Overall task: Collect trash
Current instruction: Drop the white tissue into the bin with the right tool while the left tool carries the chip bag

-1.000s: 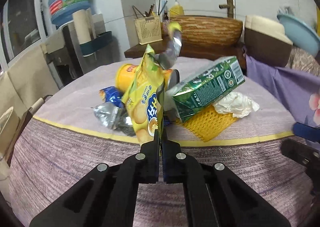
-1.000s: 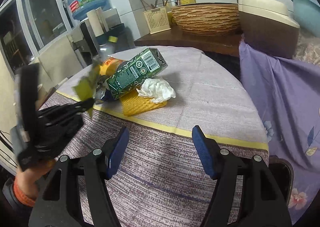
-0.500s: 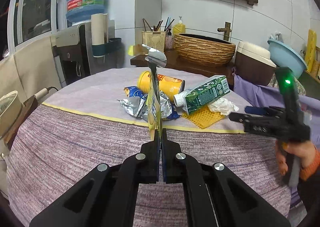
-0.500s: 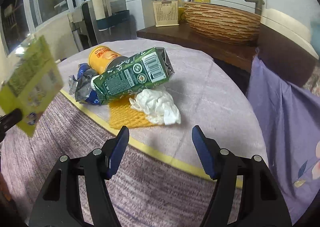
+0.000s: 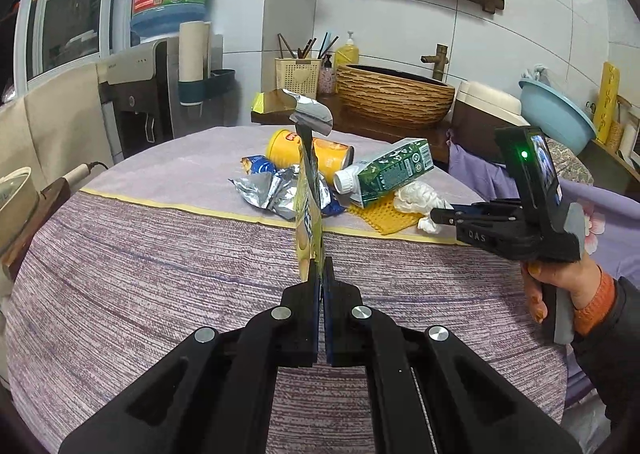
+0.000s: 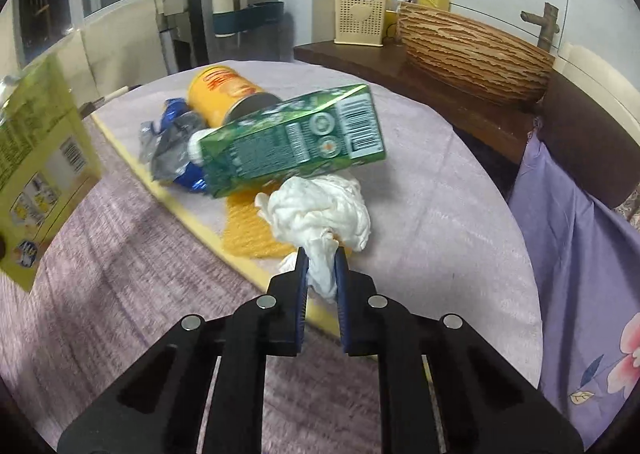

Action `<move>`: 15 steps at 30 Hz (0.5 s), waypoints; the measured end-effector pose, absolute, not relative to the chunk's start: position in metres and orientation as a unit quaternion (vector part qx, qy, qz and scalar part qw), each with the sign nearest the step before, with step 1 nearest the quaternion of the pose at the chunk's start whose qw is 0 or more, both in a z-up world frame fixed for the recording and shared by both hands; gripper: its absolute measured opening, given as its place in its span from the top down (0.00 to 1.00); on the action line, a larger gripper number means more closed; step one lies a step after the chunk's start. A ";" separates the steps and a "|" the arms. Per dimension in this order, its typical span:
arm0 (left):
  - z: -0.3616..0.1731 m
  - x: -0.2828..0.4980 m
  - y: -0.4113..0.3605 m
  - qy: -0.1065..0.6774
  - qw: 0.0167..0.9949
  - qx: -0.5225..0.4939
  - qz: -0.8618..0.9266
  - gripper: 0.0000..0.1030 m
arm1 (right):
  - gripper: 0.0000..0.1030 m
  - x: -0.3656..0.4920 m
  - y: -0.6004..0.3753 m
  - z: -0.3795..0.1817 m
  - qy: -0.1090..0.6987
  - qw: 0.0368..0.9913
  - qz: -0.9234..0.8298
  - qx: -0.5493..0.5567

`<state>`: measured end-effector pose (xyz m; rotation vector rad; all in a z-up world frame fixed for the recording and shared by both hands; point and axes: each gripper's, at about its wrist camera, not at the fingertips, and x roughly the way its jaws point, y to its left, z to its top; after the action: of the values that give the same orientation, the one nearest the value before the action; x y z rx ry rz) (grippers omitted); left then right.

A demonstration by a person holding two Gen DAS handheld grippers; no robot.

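The left gripper [image 5: 321,274] pinches the bottom edge of a yellow snack bag [image 5: 309,214], held upright above the tabletop [image 5: 160,274]. The right gripper [image 6: 321,266], whose jaws have just been closing, now clamps a tail of the white crumpled tissue [image 6: 320,210] (its bulk lies on a yellow mesh pad [image 6: 248,238]). Beside it, towards the tabletop's far edge, lie a green carton [image 6: 292,142], an orange can [image 6: 224,94] and foil wrappers [image 6: 172,146].

Left hand-held gripper [image 5: 320,274] clamped; right hand-held gripper [image 6: 321,262] just closed, gripping.
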<state>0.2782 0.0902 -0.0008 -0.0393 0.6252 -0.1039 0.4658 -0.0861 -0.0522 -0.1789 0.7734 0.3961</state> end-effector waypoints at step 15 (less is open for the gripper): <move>-0.009 0.212 0.065 0.303 0.948 -0.045 -0.089 0.97 | 0.88 0.334 -0.140 -0.036 0.347 0.914 0.210 -0.020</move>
<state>0.2120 0.0653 -0.0087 -0.0914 0.6171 -0.1803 0.3341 -0.1403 -0.0359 -0.0404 0.7150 0.4316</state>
